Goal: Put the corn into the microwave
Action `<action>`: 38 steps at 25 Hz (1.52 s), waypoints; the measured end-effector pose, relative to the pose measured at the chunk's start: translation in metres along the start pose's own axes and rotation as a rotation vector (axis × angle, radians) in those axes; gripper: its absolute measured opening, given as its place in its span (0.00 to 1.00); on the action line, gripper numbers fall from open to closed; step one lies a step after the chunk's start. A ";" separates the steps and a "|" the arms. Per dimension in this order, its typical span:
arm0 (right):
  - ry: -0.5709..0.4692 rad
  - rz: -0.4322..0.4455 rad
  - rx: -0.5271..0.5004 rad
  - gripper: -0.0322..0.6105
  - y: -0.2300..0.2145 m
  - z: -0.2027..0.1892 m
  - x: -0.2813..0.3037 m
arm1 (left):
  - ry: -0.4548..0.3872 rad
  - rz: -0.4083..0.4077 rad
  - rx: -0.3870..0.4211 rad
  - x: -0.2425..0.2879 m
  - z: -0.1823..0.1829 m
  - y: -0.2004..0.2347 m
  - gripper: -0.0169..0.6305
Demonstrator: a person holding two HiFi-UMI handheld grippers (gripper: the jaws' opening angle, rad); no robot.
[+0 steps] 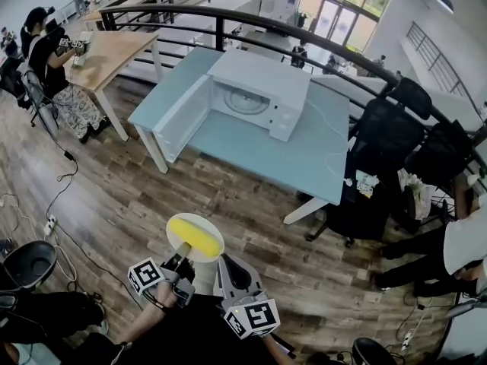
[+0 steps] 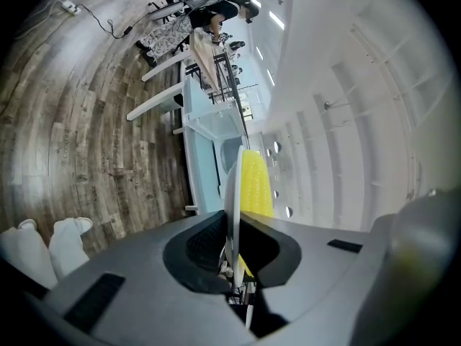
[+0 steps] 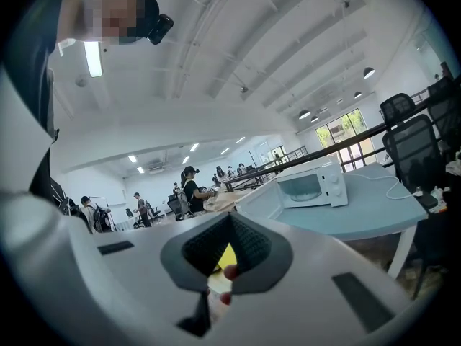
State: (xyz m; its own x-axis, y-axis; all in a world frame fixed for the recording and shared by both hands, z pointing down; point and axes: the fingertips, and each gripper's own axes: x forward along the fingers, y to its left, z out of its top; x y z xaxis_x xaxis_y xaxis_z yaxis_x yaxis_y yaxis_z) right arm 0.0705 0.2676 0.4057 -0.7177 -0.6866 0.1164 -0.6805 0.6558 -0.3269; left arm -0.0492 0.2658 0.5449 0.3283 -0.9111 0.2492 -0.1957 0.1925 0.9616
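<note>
A yellow corn cob [image 1: 192, 234] lies on a small white plate [image 1: 212, 251], held low over the wooden floor. My left gripper [image 1: 183, 252] is shut on the plate's near rim. In the left gripper view the plate [image 2: 232, 186] stands edge-on between the pads, with the corn [image 2: 256, 186] to its right. My right gripper [image 1: 226, 259] hangs just right of the plate, shut, with nothing in it [image 3: 232, 218]. The white microwave [image 1: 255, 97] stands with its door swung open to the left, on a light blue table [image 1: 304, 158] some way ahead. The right gripper view shows the microwave [image 3: 311, 186] too.
Black office chairs [image 1: 396, 128] crowd the table's right side, and a person [image 1: 464, 242] sits at the far right. A wooden table [image 1: 106, 52] with a seated person [image 1: 49, 55] stands at the left. Cables [image 1: 53, 204] trail over the floor. A dark railing [image 1: 251, 21] runs behind.
</note>
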 end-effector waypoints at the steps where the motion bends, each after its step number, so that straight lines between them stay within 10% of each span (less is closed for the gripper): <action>1: 0.004 0.005 0.000 0.06 -0.004 0.001 0.004 | -0.002 0.002 -0.002 0.005 0.001 -0.002 0.07; 38: 0.030 0.038 -0.059 0.06 -0.116 0.036 0.075 | -0.060 -0.008 -0.011 0.142 0.025 -0.031 0.07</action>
State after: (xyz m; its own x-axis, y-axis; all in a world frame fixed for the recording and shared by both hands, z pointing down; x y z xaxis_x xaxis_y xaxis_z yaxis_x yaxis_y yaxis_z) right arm 0.1013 0.1291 0.4187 -0.7465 -0.6519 0.1334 -0.6598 0.6991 -0.2757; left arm -0.0196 0.1217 0.5472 0.2736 -0.9328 0.2347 -0.1831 0.1891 0.9647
